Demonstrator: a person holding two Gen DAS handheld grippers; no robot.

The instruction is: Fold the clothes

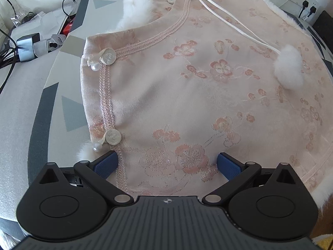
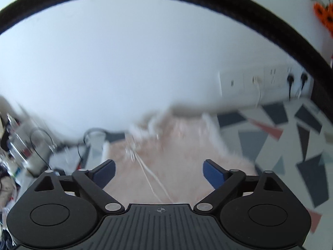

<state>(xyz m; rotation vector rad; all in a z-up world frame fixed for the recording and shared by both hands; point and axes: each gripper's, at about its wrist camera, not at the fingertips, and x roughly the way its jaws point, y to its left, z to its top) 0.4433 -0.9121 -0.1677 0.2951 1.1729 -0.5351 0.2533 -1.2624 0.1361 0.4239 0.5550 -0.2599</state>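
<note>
Left wrist view: left gripper (image 1: 166, 163) over near hem of pink floral garment (image 1: 187, 83), jaws spread wide, nothing between. Garment flat on patterned bed (image 1: 52, 108). Right gripper (image 2: 159, 171) above garment, jaws wide apart, empty; view blurred.

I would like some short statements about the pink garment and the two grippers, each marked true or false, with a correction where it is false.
1. The pink garment has a flower pattern. True.
2. The left gripper is clamped on a white pompom. False: its jaws stand open just above the pink cloth, and the pompom lies apart, farther up the garment.
3. The right gripper holds nothing. True: its jaws are wide open with only air between them.
4. The garment lies on a bare wooden floor. False: it lies on a grey patterned cover.
5. Two round cloth buttons sit along the trimmed edge. True.
</note>
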